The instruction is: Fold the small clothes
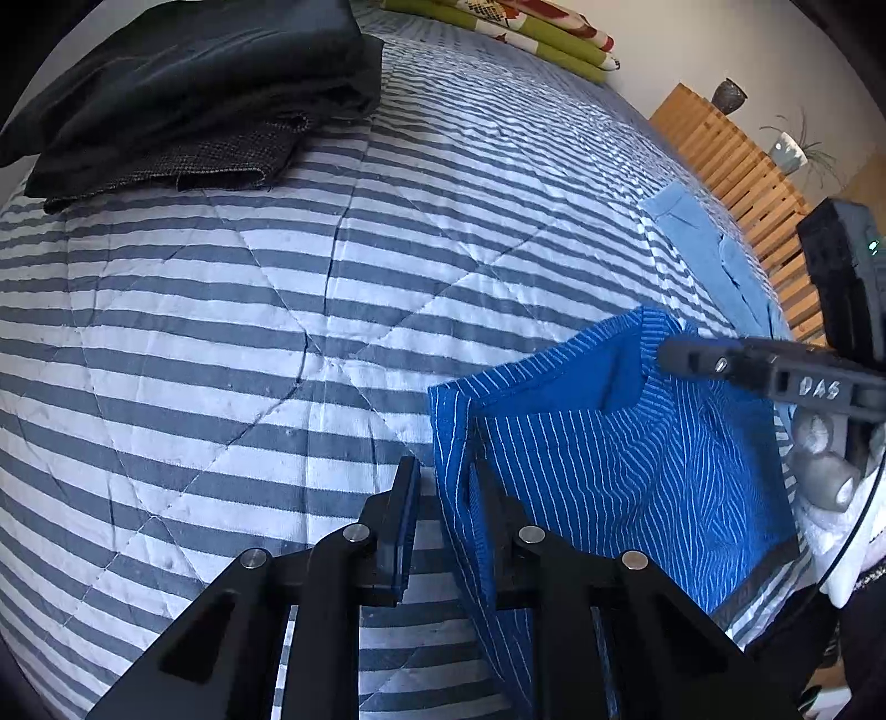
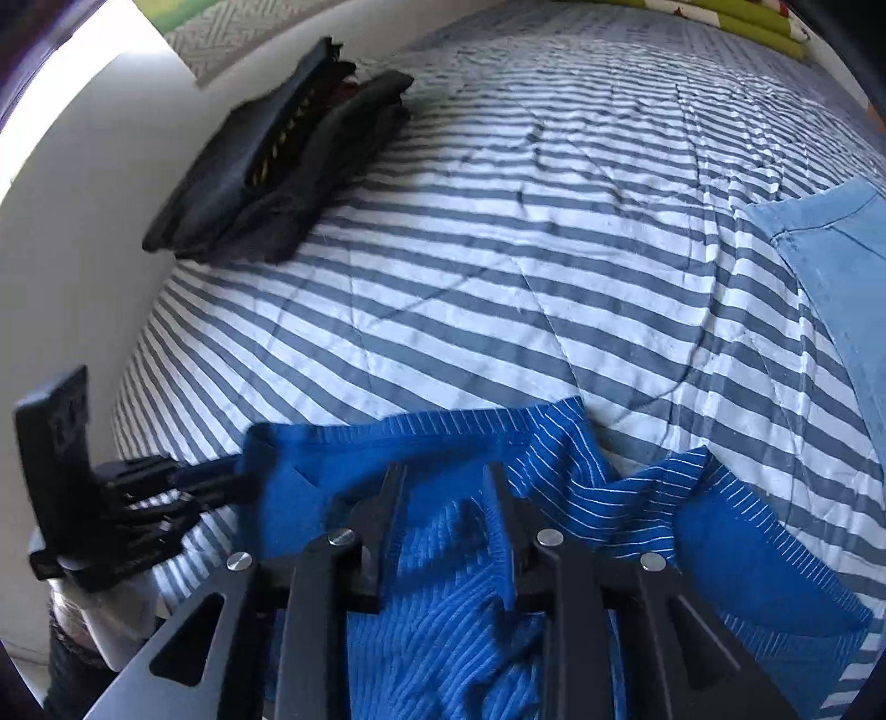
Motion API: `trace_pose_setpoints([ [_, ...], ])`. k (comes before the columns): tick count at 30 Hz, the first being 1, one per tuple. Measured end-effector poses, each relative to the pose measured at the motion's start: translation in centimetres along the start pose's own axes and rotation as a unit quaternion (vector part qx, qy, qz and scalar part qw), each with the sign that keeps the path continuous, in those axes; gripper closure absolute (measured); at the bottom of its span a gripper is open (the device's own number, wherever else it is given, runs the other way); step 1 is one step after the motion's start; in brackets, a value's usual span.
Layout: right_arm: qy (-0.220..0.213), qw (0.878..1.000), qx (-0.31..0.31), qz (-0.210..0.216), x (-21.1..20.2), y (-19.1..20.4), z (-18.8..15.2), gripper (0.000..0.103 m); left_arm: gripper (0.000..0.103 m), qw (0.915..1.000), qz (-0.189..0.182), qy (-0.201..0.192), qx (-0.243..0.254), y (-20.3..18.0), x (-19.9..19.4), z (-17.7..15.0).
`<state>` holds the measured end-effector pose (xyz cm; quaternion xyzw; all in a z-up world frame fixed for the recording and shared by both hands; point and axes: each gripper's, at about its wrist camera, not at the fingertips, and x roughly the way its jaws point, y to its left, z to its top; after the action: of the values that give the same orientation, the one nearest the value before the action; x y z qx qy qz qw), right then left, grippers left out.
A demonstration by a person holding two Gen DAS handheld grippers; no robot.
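Observation:
A small blue garment with thin white stripes [image 1: 609,471] lies crumpled on the striped quilt [image 1: 277,332]. My left gripper [image 1: 446,487] stands over its left edge. The edge hangs between the jaws against the right finger, and quilt shows between it and the left pad. In the right wrist view the right gripper [image 2: 443,482] is over the bunched blue garment [image 2: 443,554]; cloth lies in the gap and the pads stand apart from it. The left gripper [image 2: 243,482] meets the garment's left corner there. The right gripper [image 1: 664,354] reaches in at the garment's far edge.
A stack of dark folded clothes [image 1: 183,94] [image 2: 277,166] sits at the far left of the bed. A light blue garment [image 1: 709,249] [image 2: 830,266] lies at the right. Beyond it stands a slatted wooden unit [image 1: 736,166] with pots. Green patterned bedding [image 1: 526,27] is at the head.

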<state>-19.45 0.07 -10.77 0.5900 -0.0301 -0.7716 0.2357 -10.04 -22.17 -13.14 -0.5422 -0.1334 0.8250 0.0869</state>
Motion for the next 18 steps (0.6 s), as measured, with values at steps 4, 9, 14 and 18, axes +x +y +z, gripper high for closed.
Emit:
trace_pose_setpoints([
  [4, 0.016, 0.999, -0.017, -0.032, 1.6, 1.0, 0.0, 0.078, 0.069, 0.9999, 0.002, -0.007, -0.008, 0.3, -0.1, 0.4],
  [9, 0.021, 0.997, -0.038, -0.062, 2.1, 1.7, -0.6, 0.101, 0.094, 0.9997, 0.004, -0.021, -0.013, 0.6, -0.4, 0.7],
  [14, -0.019, 0.999, -0.005, -0.045, -0.2, 0.5, -0.6, 0.101, 0.1, 0.9992, 0.016, -0.033, -0.016, 1.0, -1.0, 0.6],
  [18, -0.05, 0.998, -0.014, -0.043, -1.2, 1.1, 0.0, 0.101, 0.1, 0.9985, 0.023, -0.046, -0.021, 1.1, -1.2, 0.9],
])
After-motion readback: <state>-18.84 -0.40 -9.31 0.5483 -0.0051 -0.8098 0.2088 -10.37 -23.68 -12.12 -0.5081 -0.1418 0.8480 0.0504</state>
